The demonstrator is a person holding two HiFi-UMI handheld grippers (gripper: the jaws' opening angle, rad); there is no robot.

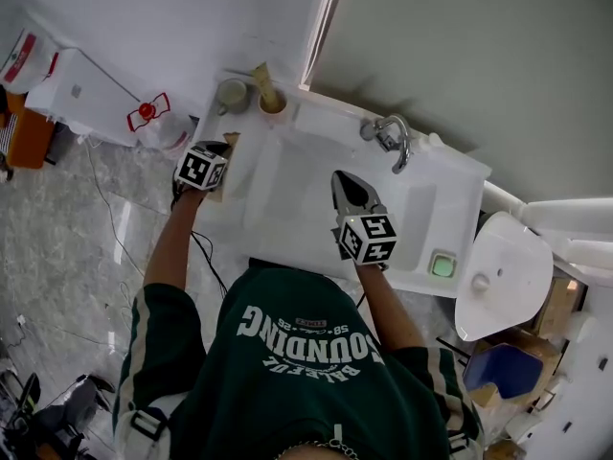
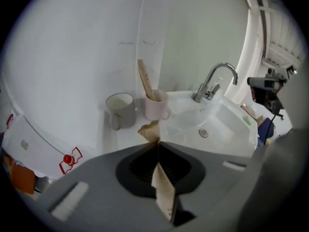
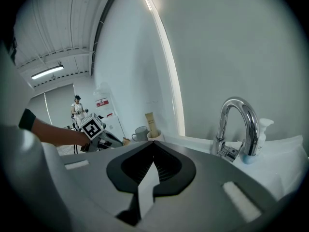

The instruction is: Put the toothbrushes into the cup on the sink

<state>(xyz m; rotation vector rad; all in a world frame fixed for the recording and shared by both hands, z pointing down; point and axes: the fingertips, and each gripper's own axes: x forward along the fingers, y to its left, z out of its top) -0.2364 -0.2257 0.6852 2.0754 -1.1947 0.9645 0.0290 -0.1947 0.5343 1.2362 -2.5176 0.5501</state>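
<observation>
The left tool (image 2: pixel 158 142) is clamped tight on a brown paper-wrapped toothbrush (image 2: pixel 150 129), held above the sink's (image 2: pixel 227 124) left rim. Just beyond stand a grey mug (image 2: pixel 120 109) and a pink cup (image 2: pixel 157 106) holding 1 upright packet (image 2: pixel 144 79). The right tool (image 3: pixel 153 143), closed and empty, hovers over the sink.

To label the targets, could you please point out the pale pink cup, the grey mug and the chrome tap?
Pale pink cup (image 2: pixel 157 109), left gripper view, front wall.
Grey mug (image 2: pixel 124 115), left gripper view, front wall.
Curved chrome tap (image 2: pixel 223 65), left gripper view, top of arch.
</observation>
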